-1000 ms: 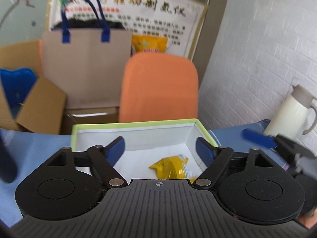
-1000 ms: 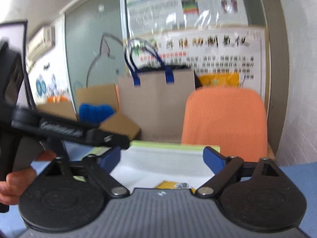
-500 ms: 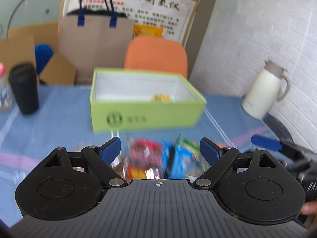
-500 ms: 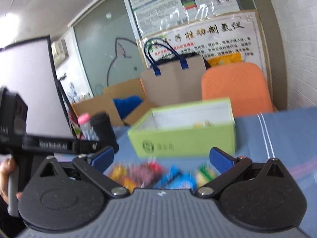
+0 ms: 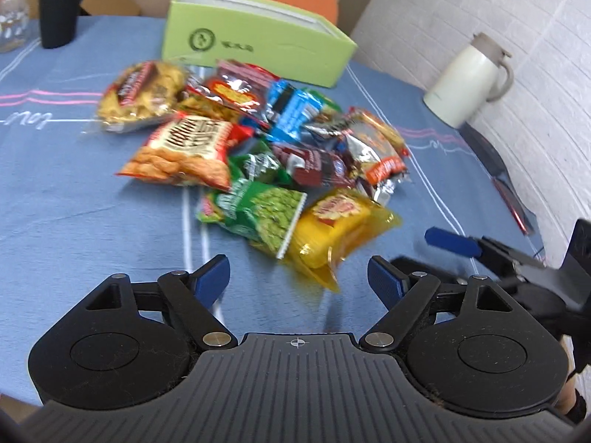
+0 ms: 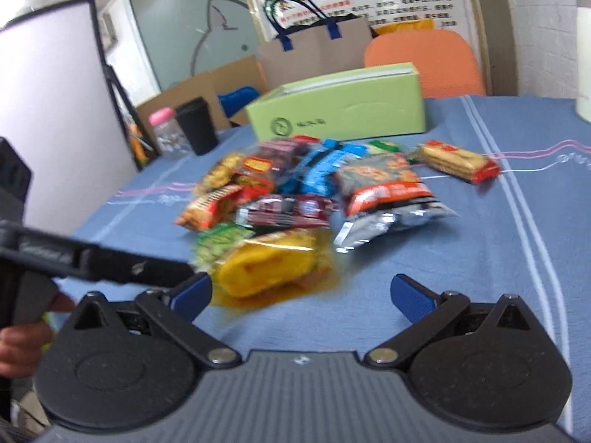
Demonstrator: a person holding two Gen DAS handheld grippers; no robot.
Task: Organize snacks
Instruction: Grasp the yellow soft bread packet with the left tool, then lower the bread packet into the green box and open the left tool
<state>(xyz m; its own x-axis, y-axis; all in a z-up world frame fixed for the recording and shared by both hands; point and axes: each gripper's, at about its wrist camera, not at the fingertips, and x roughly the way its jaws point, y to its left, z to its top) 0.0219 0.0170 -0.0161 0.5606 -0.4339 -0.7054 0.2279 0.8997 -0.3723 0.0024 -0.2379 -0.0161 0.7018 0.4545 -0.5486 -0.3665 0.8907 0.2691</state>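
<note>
Both my hands have pulled back from over the green box (image 5: 258,37) and dropped toward the desk (image 5: 74,199), so the snack pile that was out of sight a second ago now fills both views. My left gripper (image 5: 297,277) has its fingers spread with nothing between them; they have just been closing a touch, though they are plainly released. My right gripper (image 6: 301,293) also stands wide and empty.

The pile of snacks (image 5: 258,140) lies on the blue cloth in front of the box, which stands at the far edge of the heap. Nearest to me is the yellow packet (image 5: 332,232). From my left fingers it sits just ahead and slightly to the right, its long axis slanting from near-left to far-right, with the green pea bag (image 5: 262,214) overlapping its left edge. From my right fingers (image 6: 410,297) the same packet lies ahead and to the left, almost against my left-side pad.

I judge either hand could reach it, the left sitting more squarely behind it. The slant means I would need to turn my wrist to close across its short side.
</note>
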